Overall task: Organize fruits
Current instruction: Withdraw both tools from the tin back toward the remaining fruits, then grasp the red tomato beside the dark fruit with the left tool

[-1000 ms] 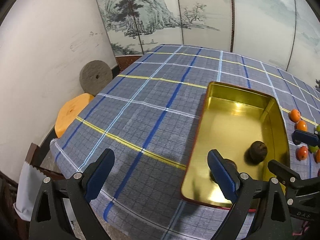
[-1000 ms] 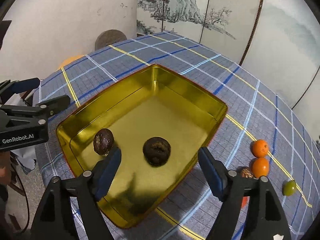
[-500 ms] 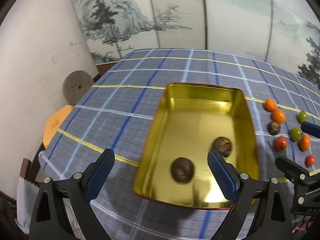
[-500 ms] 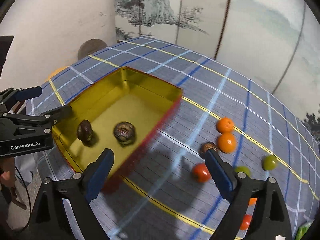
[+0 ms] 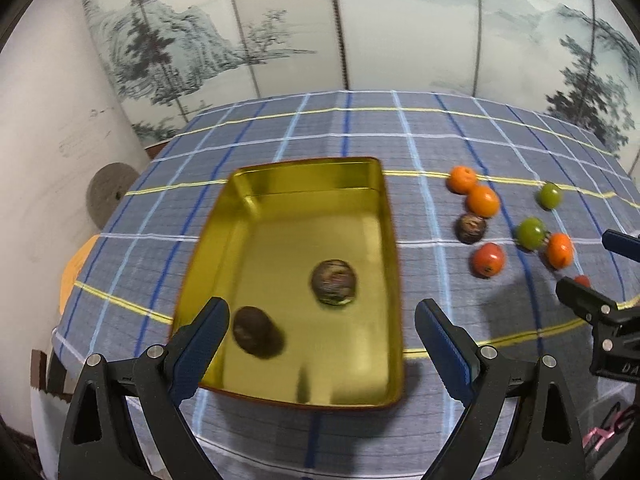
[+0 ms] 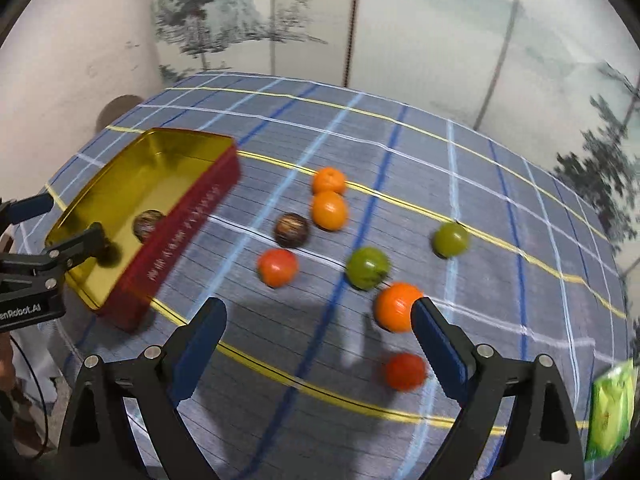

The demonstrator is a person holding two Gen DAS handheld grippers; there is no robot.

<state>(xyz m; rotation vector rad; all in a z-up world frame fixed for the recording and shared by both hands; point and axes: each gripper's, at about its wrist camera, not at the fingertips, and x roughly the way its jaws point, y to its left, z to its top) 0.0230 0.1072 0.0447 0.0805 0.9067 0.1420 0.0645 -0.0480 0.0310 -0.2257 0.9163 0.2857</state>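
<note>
A gold tin tray [image 5: 360, 184] with red outer walls [image 6: 188, 220] sits on the blue checked tablecloth. Two dark brown fruits [image 5: 334, 282] [image 5: 256, 332] lie inside it. To its right lie several loose fruits: oranges [image 6: 329, 210], a dark brown one [image 6: 291, 230], green ones [image 6: 367, 267], red ones [image 6: 404, 371]. My left gripper [image 5: 320, 344] is open and empty, above the tray's near end. My right gripper [image 6: 318, 344] is open and empty, above the cloth near the loose fruits.
A painted folding screen [image 5: 400, 28] stands behind the table. A round grey stone disc [image 5: 110, 190] and an orange stool [image 5: 76, 264] sit by the wall at the left. A green packet [image 6: 610, 412] lies at the table's right edge.
Both grippers have swung to the right. The right gripper has left the tray and now faces the loose fruits. Both stay open and empty.
</note>
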